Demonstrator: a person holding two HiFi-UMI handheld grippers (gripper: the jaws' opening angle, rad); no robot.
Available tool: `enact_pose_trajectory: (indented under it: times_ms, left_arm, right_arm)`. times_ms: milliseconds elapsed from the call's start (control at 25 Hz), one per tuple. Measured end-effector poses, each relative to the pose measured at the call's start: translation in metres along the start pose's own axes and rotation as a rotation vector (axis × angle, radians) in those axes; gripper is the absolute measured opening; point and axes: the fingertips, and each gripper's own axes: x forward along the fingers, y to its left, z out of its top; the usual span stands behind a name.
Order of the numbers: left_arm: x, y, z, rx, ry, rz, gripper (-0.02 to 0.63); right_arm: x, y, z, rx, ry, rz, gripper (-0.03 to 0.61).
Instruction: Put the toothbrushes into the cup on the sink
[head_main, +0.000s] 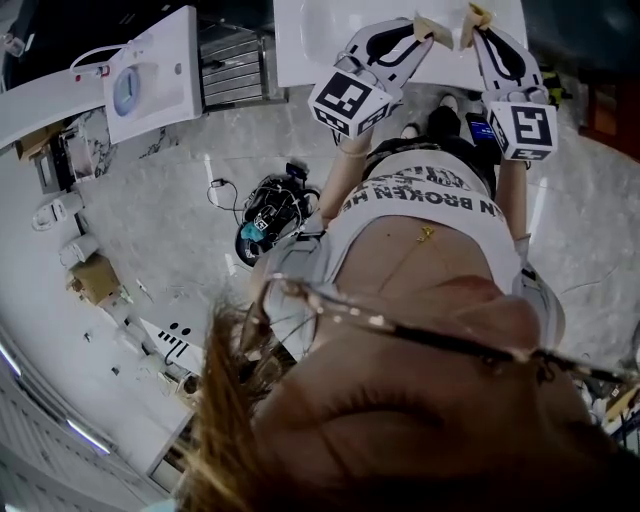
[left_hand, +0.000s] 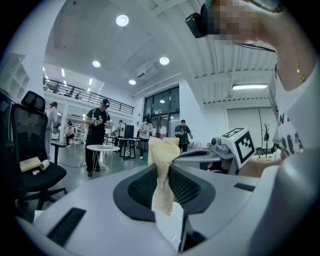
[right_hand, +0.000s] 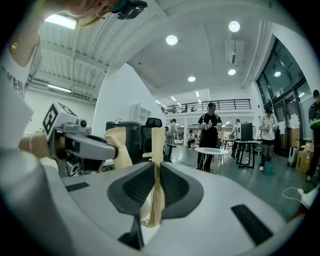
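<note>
Beige paper all round: the left packet (left_hand: 163, 150) stands clamped upright in the left gripper (left_hand: 164, 186), and the right packet (right_hand: 157, 145), seen edge-on, is pinched by the right gripper (right_hand: 156, 187). Wrapping hides the contents, and the lower ends vanish between the pads. In the head view, both grippers are up at twelve o'clock.

Head camera looks steeply down past the torso (head_main: 420, 225) onto left tongs (head_main: 428, 28) and right tongs (head_main: 476, 16); each tongs camera looks level, close along its jaws, both catching the round table (left_hand: 102, 148)

Marbled floor (head_main: 170, 225) with cable tangle (head_main: 272, 212)
</note>
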Motion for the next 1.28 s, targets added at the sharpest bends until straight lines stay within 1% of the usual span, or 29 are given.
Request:
enact_pose_trajectory:
  times_ms: [200, 440, 600, 880, 1120, 1280]
  left_arm:
    - [0.038, 0.006, 0.004, 0.002, 0.014, 0.022, 0.081]
    - [0.084, 0.000, 0.019, 0.015, 0.030, 0.043, 0.081]
    - [0.090, 0.002, 0.011, 0.011, 0.032, 0.064, 0.081]
    - [0.093, 0.014, 0.005, 0.010, 0.034, 0.067, 0.081]
    - [0.097, 0.020, -0.002, 0.023, 0.035, 0.012, 0.081]
    - [0.101, 0.059, 0.013, 0.017, 0.027, -0.032, 0.081]
  right_arm:
    - [0.007, -0.039, -0.003, 0.004, -0.003, 0.021, 0.044]
    - [0.006, -0.085, -0.004, 0.017, -0.005, 0.049, 0.044]
    - [0.011, -0.091, -0.016, 0.015, 0.001, 0.066, 0.044]
    - [0.015, -0.098, -0.025, 0.025, 0.008, 0.037, 0.044]
    - [0.013, -0.099, -0.033, 0.041, 0.000, -0.032, 0.044]
    - [0.049, -0.099, -0.015, 0.039, 0.014, -0.067, 0.045]
